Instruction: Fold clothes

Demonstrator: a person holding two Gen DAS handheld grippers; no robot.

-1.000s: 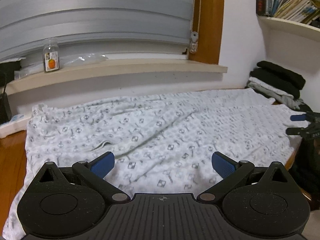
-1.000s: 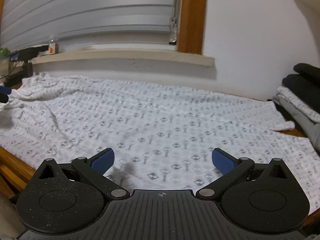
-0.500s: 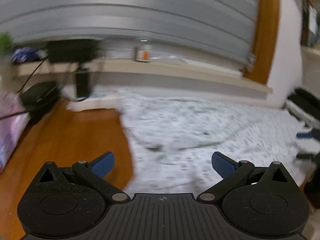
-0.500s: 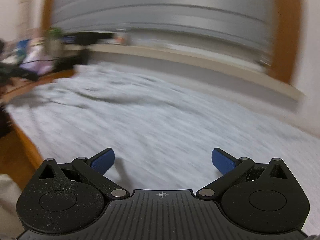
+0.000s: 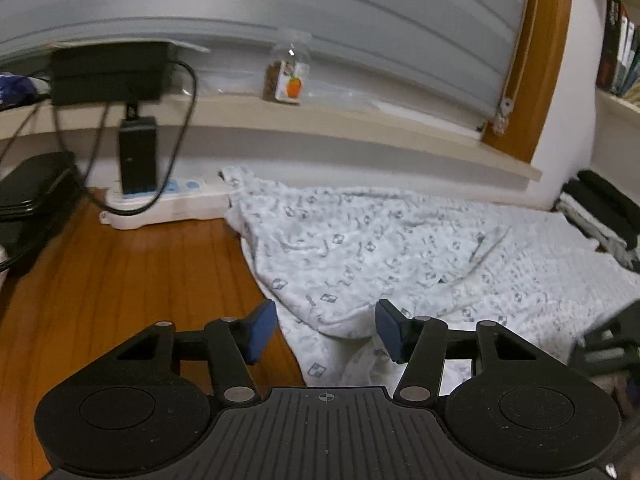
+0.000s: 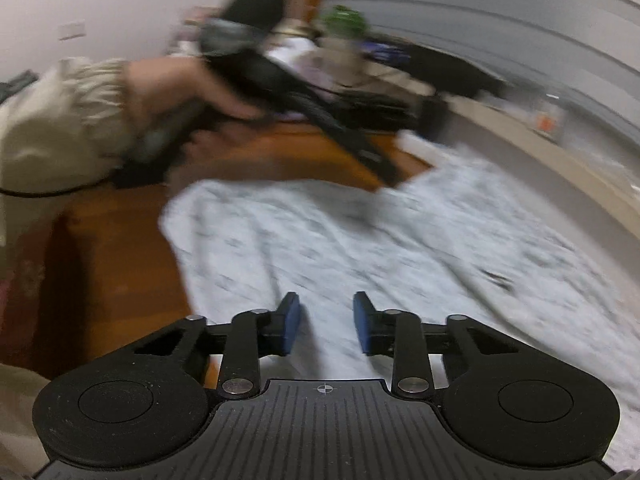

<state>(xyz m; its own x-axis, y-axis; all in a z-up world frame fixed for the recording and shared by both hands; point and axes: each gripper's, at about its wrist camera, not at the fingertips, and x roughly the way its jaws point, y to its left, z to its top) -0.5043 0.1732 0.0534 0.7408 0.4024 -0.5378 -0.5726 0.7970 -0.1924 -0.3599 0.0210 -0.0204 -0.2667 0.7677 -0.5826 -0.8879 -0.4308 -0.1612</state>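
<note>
The left gripper (image 5: 326, 330) has just been closing, its two blue pads straddling (not pinching) the edge of one white patterned garment (image 5: 400, 256) lying on the wooden table (image 5: 120, 280). The right gripper (image 6: 326, 330), also narrowing, is hovering above that cloth, nothing between its pads. One bottle (image 5: 289, 70) is standing on the sill.

A labelled bottle (image 5: 289, 70) stands on the window ledge (image 5: 360, 128); a white power strip (image 5: 168, 200) lies on the wooden floor (image 5: 120, 280).
</note>
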